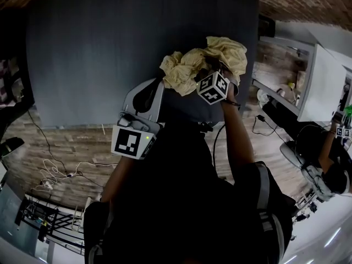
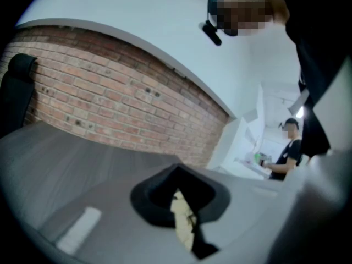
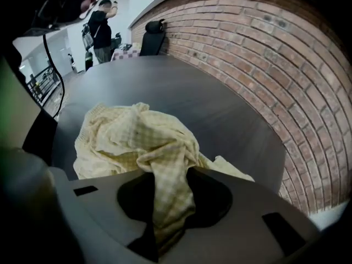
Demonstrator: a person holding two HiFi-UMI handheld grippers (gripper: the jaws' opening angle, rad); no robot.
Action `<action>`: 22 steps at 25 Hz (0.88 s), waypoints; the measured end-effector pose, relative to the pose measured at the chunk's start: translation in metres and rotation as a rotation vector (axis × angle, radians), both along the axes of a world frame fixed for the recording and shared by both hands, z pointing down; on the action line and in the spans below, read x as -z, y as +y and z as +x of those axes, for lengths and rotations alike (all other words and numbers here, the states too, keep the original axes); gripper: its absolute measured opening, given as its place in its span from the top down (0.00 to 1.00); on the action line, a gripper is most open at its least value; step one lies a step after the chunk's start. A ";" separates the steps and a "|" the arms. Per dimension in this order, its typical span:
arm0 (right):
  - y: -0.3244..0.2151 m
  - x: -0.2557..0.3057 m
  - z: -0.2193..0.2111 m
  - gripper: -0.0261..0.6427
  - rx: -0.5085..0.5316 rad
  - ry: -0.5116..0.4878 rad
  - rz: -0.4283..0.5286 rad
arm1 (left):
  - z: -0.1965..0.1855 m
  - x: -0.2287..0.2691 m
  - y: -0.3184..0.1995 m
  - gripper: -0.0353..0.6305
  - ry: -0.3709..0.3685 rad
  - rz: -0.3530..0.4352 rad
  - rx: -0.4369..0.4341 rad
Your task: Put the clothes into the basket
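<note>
**One yellow cloth, two grippers clamped on it**

There is a single garment in view: one pale yellow checked cloth (image 1: 190, 65), bunched up near the edge of the bench (image 1: 110, 54) closest to the person. Two grippers meet it. The right gripper (image 3: 165, 216) is clenched on a thick fold that runs down between its jaws, while the rest of the cloth spreads out ahead of it and appears to rest on the bench top. The left gripper (image 2: 184, 224) is clenched on the same cloth, with only a thin yellow strip showing between its jaws. Each gripper carries one marker cube, so there are two: one (image 1: 132, 142) on the left, one (image 1: 213, 88) on the right.

The bench is one large, dark grey, matte slab, and the cloth is the only thing seen lying on it. One black chair (image 3: 152, 36) stands at its far end. A red brick wall (image 3: 258, 54) runs along one side of the bench. Below the bench's near edge the floor (image 1: 71, 142) is wood plank, with a tangle of pale cables (image 1: 52, 175) lying on it. White walls and furniture lie further off, and another person (image 1: 330, 172) is at work to the right.
</note>
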State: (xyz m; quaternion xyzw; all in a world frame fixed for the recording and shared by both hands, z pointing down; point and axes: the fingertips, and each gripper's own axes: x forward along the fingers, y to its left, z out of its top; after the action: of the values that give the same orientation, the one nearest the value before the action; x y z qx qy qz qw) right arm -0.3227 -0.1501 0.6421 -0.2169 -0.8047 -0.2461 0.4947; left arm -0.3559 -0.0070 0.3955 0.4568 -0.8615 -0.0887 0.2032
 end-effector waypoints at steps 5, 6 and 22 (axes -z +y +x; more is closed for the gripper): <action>0.010 0.048 0.004 0.83 -0.136 -0.129 -0.086 | 0.001 0.007 0.020 0.94 -0.007 0.009 -0.023; 0.012 0.057 0.006 0.83 -0.155 -0.157 -0.100 | 0.001 0.010 0.022 0.94 -0.010 0.016 -0.029; 0.035 0.187 0.028 0.83 -0.498 -0.559 -0.402 | 0.019 0.050 0.052 0.94 -0.064 0.126 -0.176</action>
State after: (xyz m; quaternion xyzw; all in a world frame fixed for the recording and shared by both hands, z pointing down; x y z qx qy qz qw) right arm -0.2943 -0.1149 0.4555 -0.0329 -0.9677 -0.0067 0.2497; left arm -0.3372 0.0445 0.3458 0.5452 -0.8168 -0.1099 0.1533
